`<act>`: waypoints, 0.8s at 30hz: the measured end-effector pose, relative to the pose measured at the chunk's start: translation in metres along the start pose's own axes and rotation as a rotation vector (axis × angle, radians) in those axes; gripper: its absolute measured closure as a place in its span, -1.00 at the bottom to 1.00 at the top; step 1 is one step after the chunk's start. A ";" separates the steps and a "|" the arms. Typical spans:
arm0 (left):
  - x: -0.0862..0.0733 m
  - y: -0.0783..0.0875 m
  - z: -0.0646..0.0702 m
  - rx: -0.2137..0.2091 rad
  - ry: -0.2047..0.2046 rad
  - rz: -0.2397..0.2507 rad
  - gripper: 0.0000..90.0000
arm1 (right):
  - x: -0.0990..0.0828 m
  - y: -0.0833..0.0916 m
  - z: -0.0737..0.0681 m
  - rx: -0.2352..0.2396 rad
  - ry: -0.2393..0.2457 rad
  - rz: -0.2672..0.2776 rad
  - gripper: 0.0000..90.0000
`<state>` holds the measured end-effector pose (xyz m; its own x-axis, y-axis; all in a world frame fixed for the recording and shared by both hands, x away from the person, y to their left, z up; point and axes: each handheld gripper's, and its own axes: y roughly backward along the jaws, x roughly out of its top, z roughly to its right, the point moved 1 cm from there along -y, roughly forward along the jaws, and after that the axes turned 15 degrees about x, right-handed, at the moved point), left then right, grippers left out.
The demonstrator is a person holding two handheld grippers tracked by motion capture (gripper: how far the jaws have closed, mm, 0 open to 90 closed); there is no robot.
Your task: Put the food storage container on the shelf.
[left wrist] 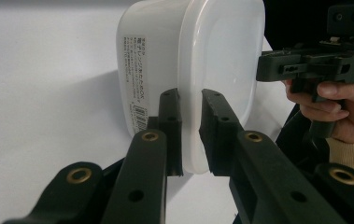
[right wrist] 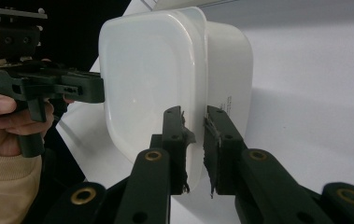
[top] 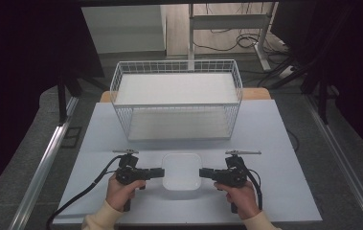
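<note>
**Gripping a tub from both sides**

High view: tub [top: 181, 176] on the table [top: 284, 191], before the basket [top: 176, 72], between left gripper [top: 156, 172] and right gripper [top: 207, 173], presumably for a level two-handed lift.

Left gripper view: jaws pinch the tub's rim.

Right gripper view: jaws clamp the opposite rim.

One white rectangular wire basket [top: 176, 98], one white rounded plastic container [top: 181, 170], two black handheld grippers, left [top: 157, 172] and right [top: 204, 173], on one pale table [top: 284, 187].

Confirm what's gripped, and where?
The white tub: left gripper and right gripper each clamp its rim, on opposite sides.
</note>
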<state>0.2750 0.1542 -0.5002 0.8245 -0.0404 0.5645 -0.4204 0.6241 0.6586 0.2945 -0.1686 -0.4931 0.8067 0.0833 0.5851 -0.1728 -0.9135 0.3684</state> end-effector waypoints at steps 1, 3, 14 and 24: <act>0.000 0.001 0.001 0.000 -0.007 0.008 0.77 | 0.000 0.001 -0.001 0.001 0.007 0.000 0.76; 0.000 0.006 0.003 -0.003 -0.021 0.026 0.77 | 0.000 0.002 -0.005 0.001 0.035 0.005 0.76; 0.007 0.032 0.017 -0.013 -0.098 0.123 0.78 | 0.008 0.011 -0.031 0.002 0.174 0.042 0.76; 0.026 0.043 0.022 -0.013 -0.144 0.173 0.78 | 0.026 0.016 -0.042 0.000 0.234 0.068 0.76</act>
<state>0.2699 0.1625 -0.4460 0.6776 -0.0418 0.7342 -0.5451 0.6416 0.5396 0.2888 -0.1645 -0.4410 0.6400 0.1113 0.7603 -0.2226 -0.9202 0.3220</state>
